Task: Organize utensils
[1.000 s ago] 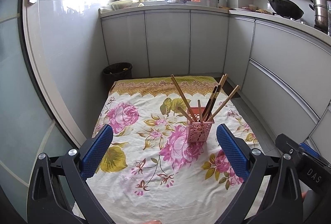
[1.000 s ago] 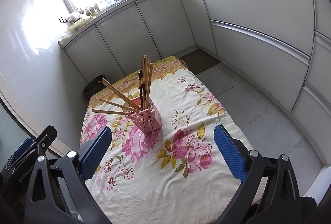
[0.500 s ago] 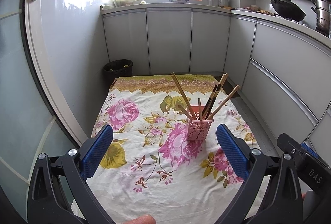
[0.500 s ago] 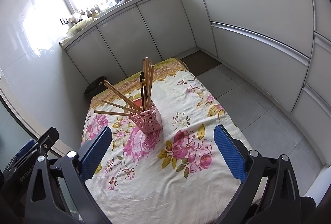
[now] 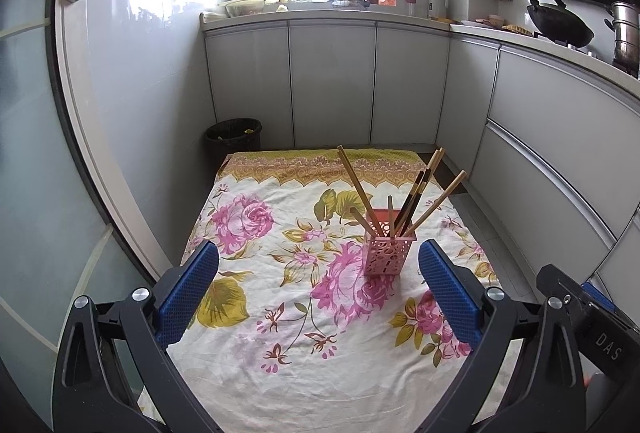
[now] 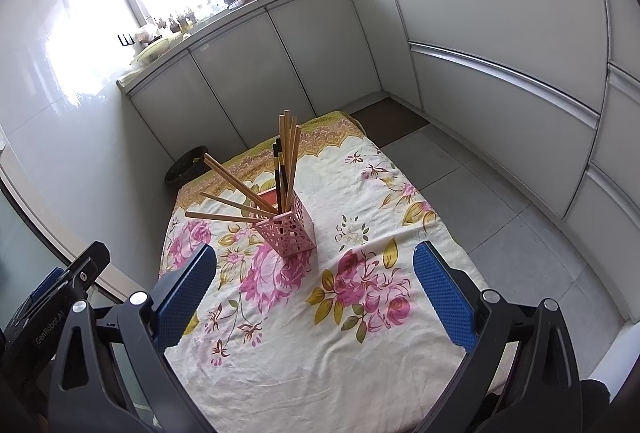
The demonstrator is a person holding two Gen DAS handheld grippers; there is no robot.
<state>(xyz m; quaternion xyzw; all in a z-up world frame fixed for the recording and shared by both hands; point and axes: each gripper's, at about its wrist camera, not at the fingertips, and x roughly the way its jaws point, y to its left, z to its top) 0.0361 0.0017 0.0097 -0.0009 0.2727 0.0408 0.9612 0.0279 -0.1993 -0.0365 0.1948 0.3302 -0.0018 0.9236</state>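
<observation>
A pink perforated holder (image 5: pixel 386 253) stands upright on a floral cloth (image 5: pixel 280 313) and holds several wooden and dark chopsticks (image 5: pixel 412 197) that fan outward. My left gripper (image 5: pixel 318 297) is open and empty, held back from the holder, which sits ahead and right of its centre. In the right wrist view the holder (image 6: pixel 288 229) and chopsticks (image 6: pixel 288 157) are ahead and left of centre. My right gripper (image 6: pixel 314 297) is open and empty, above the cloth (image 6: pixel 320 333).
White cabinets (image 5: pixel 332 85) line the back and right side. A black bin (image 5: pixel 234 137) stands at the cloth's far left corner. A glass door frame (image 5: pixel 80 153) is on the left. Grey floor tiles (image 6: pixel 500 225) lie right of the cloth.
Both grippers have drawn back and up from the holder, which now looks a little smaller and farther away. Both stay open and empty.
</observation>
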